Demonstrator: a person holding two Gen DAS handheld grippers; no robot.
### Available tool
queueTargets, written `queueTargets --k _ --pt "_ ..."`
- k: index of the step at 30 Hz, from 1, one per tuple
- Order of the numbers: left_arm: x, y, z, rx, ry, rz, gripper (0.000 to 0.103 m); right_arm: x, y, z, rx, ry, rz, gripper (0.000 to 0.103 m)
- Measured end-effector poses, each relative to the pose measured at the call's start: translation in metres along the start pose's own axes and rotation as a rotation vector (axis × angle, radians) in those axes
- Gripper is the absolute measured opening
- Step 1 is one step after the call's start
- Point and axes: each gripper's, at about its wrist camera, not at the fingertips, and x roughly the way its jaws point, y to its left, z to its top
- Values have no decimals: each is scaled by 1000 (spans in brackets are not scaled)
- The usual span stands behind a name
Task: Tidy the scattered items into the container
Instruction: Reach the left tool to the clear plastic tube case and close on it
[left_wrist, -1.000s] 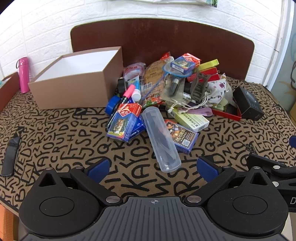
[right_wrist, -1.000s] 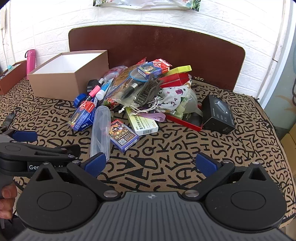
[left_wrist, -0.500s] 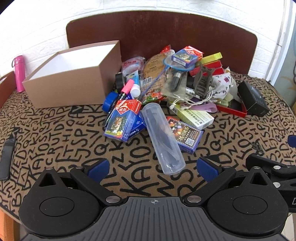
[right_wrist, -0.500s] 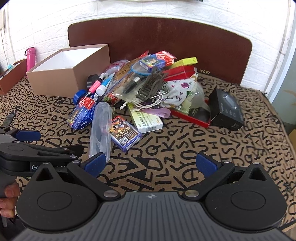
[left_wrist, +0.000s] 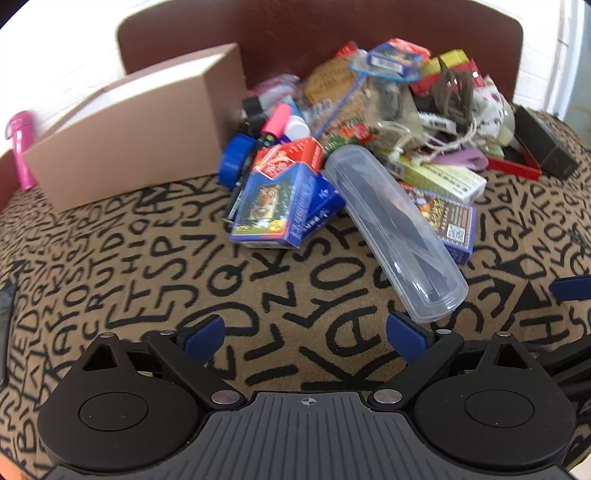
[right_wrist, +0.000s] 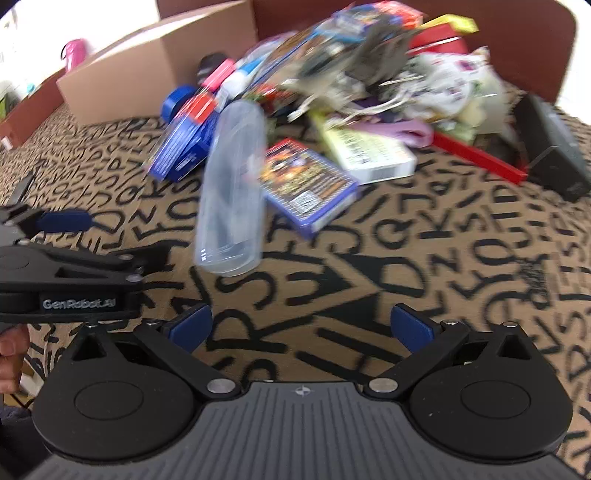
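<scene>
The left hand-held gripper (left_wrist: 304, 330) hangs spread and empty over the letter-patterned worktop (left_wrist: 147, 266), its right pad just short of a clear plastic case (left_wrist: 393, 230). The right hand-held gripper (right_wrist: 301, 325) is likewise spread and empty. Behind the case, scattered items are heaped beside the cardboard box (left_wrist: 140, 125) at the far-left edge.

The long clear plastic case (left_wrist: 393, 230) looked smooth and glossy, catching highlights at its rounded end. At its 10 o'clock, the blue and red printed card box (left_wrist: 275, 194) had a slick, shiny paper finish. At 11 o'clock the plain brown cardboard box (left_wrist: 133, 129) was matt. The tan letter-printed tablecloth (left_wrist: 147, 266) appeared a soft, dull woven fabric. At 2 o'clock, the black rectangular box (left_wrist: 546, 147) looked matt. The black gripper bodies were matt plastic with small bright metal pins.
</scene>
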Motion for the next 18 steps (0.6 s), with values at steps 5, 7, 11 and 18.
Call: queueTargets --k 5,7,11,18 --pt "6 6 8 -1 -9 -45 93 11 12 9 -56 -39 -2 93" --pt "9 6 12 1 -4 -65 90 16 16 15 -72 -40 -2 89" --pt "17 11 22 -38 50 -170 81 25 25 22 -112 -50 1 78" --pt "13 14 37 -86 46 -305 77 28 34 30 -154 -68 42 60"
